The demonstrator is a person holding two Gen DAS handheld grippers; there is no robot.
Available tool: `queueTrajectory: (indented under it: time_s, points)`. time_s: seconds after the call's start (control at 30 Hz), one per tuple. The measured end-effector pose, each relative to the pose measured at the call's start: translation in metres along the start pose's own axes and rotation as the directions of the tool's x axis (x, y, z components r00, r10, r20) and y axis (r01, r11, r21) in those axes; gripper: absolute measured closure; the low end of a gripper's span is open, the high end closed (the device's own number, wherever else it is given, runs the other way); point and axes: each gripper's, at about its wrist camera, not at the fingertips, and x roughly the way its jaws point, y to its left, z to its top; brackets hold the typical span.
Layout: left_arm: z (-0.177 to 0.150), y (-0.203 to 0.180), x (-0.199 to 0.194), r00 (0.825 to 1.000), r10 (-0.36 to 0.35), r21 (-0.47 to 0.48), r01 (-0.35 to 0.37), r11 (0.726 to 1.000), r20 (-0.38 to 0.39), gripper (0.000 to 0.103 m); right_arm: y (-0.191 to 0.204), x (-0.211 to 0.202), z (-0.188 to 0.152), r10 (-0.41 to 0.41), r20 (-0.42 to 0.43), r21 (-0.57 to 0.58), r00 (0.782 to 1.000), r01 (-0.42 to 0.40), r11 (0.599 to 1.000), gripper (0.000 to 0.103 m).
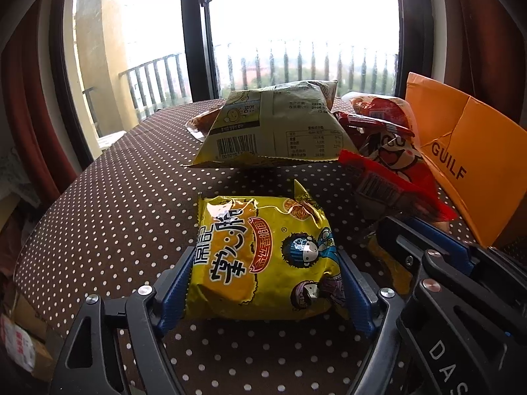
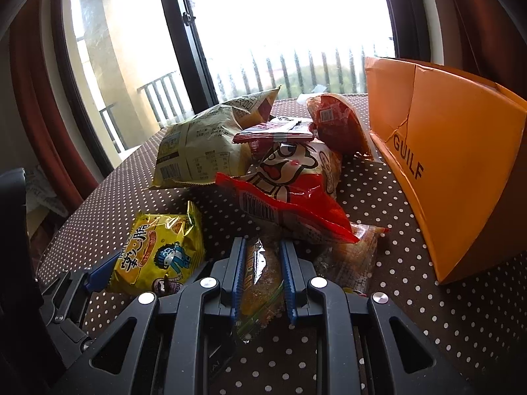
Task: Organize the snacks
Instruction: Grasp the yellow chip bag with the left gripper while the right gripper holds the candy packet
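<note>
My left gripper (image 1: 265, 263) is shut on a yellow crispy-noodle packet (image 1: 263, 260), its blue fingers pressing both sides as it rests on the dotted table; the packet also shows in the right wrist view (image 2: 158, 256). My right gripper (image 2: 263, 256) is shut on a slim clear-wrapped orange snack bar (image 2: 260, 279), just under the edge of a red-and-white cartoon bag (image 2: 290, 191). My right gripper also shows at the right of the left wrist view (image 1: 428, 263). A pale green chip bag (image 1: 276, 125) lies behind.
An orange paper box marked GUILF (image 2: 454, 164) stands on the right of the brown polka-dot tablecloth (image 1: 115, 197). Several more red snack bags (image 2: 336, 125) are piled between the box and the green bag. A window with red curtains is behind the table.
</note>
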Motion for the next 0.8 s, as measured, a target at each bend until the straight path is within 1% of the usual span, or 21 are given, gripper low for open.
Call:
queueTrajectory:
  time_s: [0.2, 0.4, 0.6, 0.8]
  points:
    - [0.001, -0.002, -0.013, 1.0, 0.004, -0.004, -0.003, 1.0, 0.02, 0.022, 0.002, -0.012, -0.002, 0.008, 0.022, 0.002, 1.0, -0.008, 1.0, 0.079]
    - [0.007, -0.008, -0.032, 0.998, 0.008, -0.006, -0.007, 1.0, 0.058, 0.022, 0.002, -0.031, 0.004, 0.019, 0.058, 0.001, 0.998, -0.019, 1.0, 0.079]
    - [0.02, -0.013, -0.048, 0.997, 0.001, -0.016, 0.0, 1.0, 0.076, 0.022, -0.001, -0.046, 0.018, 0.022, 0.089, -0.001, 0.996, -0.022, 1.0, 0.079]
    - [0.042, -0.015, -0.058, 0.996, -0.009, -0.025, 0.011, 1.0, 0.092, 0.022, -0.003, -0.053, 0.036, 0.021, 0.109, -0.006, 0.994, -0.02, 1.0, 0.079]
